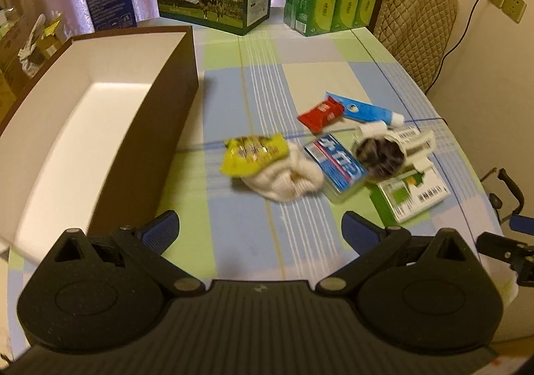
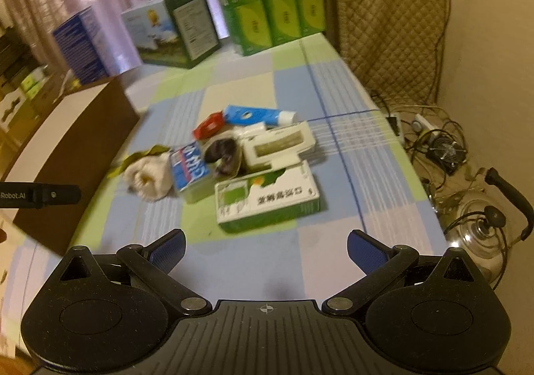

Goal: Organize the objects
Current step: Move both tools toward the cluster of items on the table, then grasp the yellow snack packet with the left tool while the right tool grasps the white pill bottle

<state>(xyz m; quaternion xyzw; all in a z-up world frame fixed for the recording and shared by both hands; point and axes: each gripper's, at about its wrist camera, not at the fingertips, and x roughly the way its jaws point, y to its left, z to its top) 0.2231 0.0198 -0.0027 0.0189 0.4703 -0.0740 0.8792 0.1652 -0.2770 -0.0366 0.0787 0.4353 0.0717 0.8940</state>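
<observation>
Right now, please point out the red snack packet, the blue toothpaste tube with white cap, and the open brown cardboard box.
Red snack packet (image 1: 321, 115): left wrist view, middle of wrapper.
Blue toothpaste tube (image 1: 362, 111): left wrist view, blue body.
Brown cardboard box (image 1: 157, 128): left wrist view, outer right wall.

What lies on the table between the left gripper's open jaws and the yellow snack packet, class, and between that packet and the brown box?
Nothing visible does. Bare tablecloth lies between the left gripper and the yellow snack packet; bare cloth also separates the packet from the open brown box.

Both wrist views look forward and down over the table (image 1: 300, 81), sharing the item pile (image 2: 233, 161)
</observation>
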